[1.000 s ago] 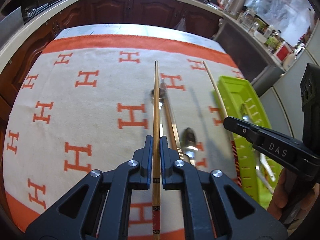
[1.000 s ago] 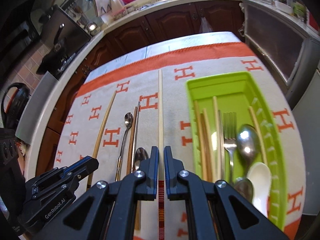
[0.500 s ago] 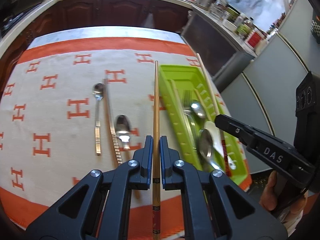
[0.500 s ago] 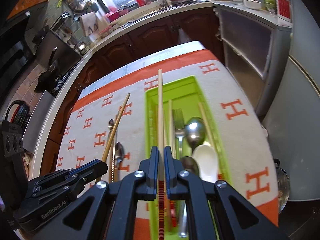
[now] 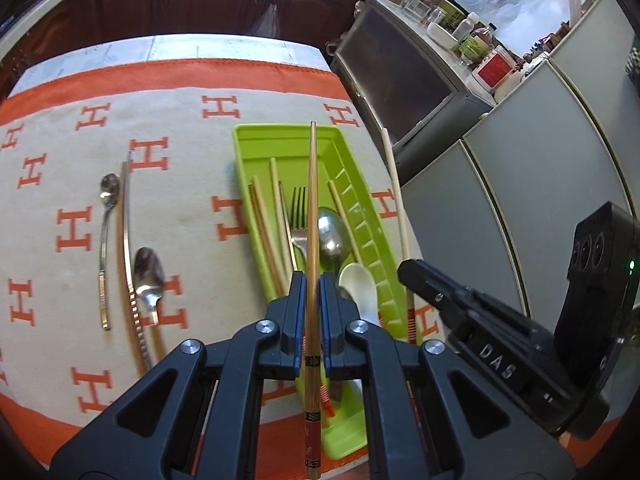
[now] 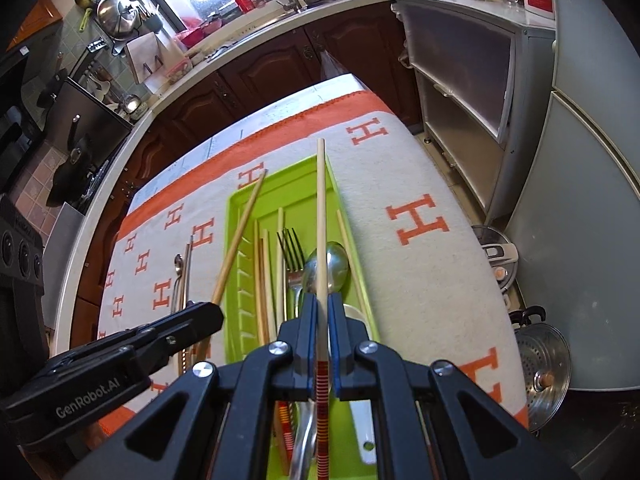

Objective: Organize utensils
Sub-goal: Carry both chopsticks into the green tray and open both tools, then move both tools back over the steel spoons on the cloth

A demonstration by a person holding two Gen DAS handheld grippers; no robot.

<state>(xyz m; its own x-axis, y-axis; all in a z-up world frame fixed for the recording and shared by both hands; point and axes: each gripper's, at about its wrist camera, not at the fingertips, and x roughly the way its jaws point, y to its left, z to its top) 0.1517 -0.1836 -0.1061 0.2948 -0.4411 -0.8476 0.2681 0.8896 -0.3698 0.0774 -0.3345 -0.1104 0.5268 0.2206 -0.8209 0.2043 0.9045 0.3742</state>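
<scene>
Left wrist view: left gripper (image 5: pixel 313 300), jaws pressed together on a brown chopstick (image 5: pixel 312 216) with a dark patterned end; the stick runs straight ahead, held in the air over the green tray (image 5: pixel 276 136). The tray lies on a cream cloth (image 5: pixel 184 184) with orange H marks and an orange border. In the tray: several pale chopsticks (image 5: pixel 262 216), a fork (image 5: pixel 295 216), a metal spoon (image 5: pixel 332 232), a white spoon (image 5: pixel 358 288). On the cloth left of the tray: a small spoon (image 5: pixel 105 240), a long thin gold utensil (image 5: pixel 127 240) just beside it, and a second spoon (image 5: pixel 149 276). At right, the right gripper (image 5: pixel 412 270) seen side-on, with a pale chopstick (image 5: pixel 396 208) with a red-striped end running forward from it along the tray's right edge. Right wrist view: right gripper (image 6: pixel 322 320), jaws clamped on that pale chopstick (image 6: pixel 321 216), its red-striped end behind the fingers, its tip over the tray's (image 6: pixel 236 200) far right corner. Under it lie the fork (image 6: pixel 292 252), the metal spoon (image 6: pixel 336 264) and the pale chopsticks (image 6: pixel 264 276). At lower left, the left gripper (image 6: pixel 208 314) with its brown chopstick (image 6: pixel 240 236) slanting over the tray's left wall. The small spoon (image 6: pixel 178 264) lies on the cloth (image 6: pixel 400 280) beyond.
</scene>
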